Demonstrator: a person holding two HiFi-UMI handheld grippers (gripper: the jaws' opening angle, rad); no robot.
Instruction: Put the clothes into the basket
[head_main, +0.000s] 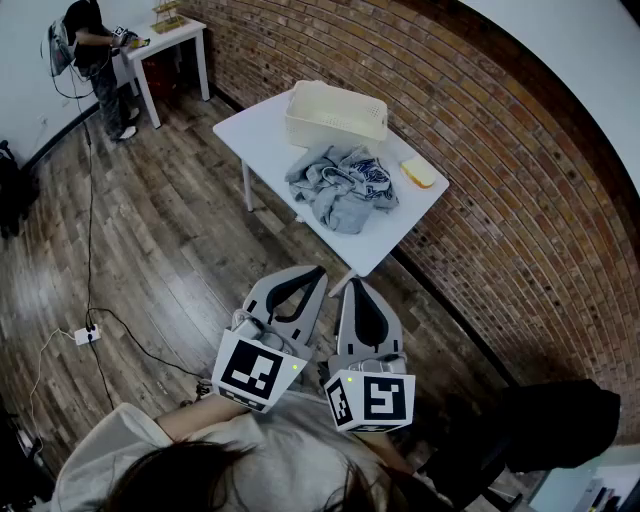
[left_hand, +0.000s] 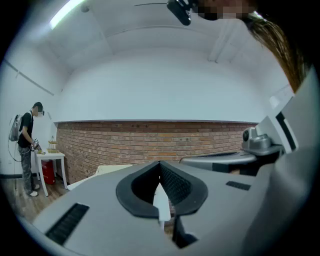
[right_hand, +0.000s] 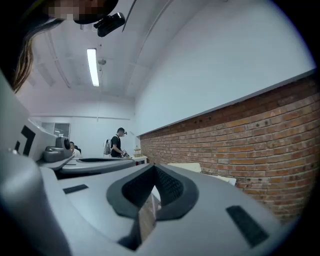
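Observation:
A heap of grey and blue clothes lies in the middle of a white table. A cream basket stands on the table just behind the heap; its rim peeks over my left gripper's body, and it shows too in the right gripper view. My left gripper and right gripper are held side by side close to the body, well short of the table's near corner. Both point level at the brick wall. Each has its jaws shut with nothing between them.
A yellow sponge-like block sits at the table's right edge. A brick wall runs behind the table. A person stands at a second white table far left. Cables and a power strip lie on the wood floor.

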